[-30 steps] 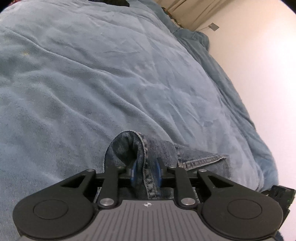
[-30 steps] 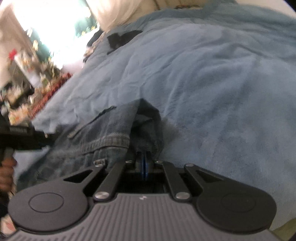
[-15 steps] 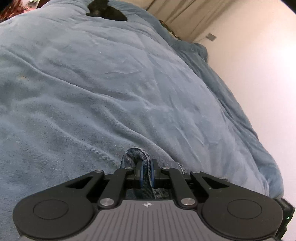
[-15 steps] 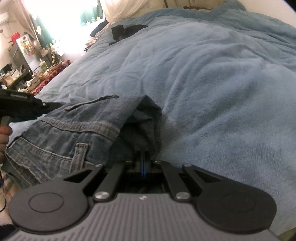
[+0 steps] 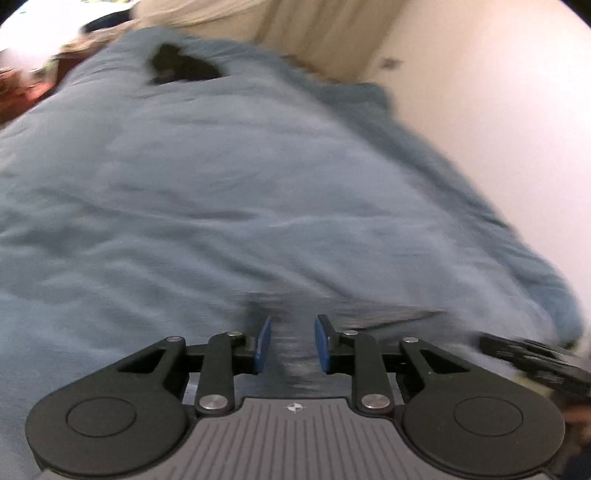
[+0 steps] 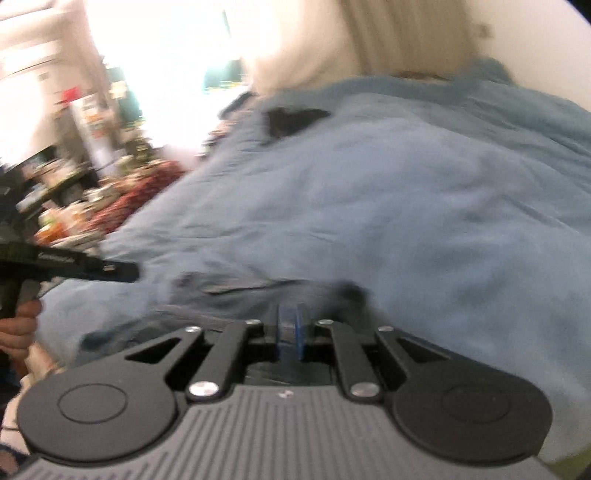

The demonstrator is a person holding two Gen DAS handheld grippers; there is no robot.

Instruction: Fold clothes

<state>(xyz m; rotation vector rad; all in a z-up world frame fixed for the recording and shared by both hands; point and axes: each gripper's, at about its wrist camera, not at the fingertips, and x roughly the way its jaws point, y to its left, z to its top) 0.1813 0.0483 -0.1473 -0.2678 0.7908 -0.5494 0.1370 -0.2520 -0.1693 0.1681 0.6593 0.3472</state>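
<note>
Denim jeans point(image 6: 236, 295), blue and faded, lie crumpled on the near edge of the bed, just beyond both grippers; blur hides their fold and seams. Bed carries a soft grey-blue fleece blanket point(image 5: 229, 192) across its whole top. Left gripper point(image 5: 291, 343), black with blue pads, stands spread, its jaws having just been opening; no cloth is pinched, and the jeans lie below and beyond the pads. Right gripper point(image 6: 291, 332), same make, shows blue pads almost together with a thin gap, jaws having just been opening; whether denim is caught between them cannot be told through the blur. Small black cloth item point(image 5: 181, 68) lies at the far end of the bed. Beige curtain point(image 5: 314, 26) hangs beyond the bed's far end. Person's hand point(image 6: 18, 328) grasps the left gripper's handle at the bed's near side.
</note>
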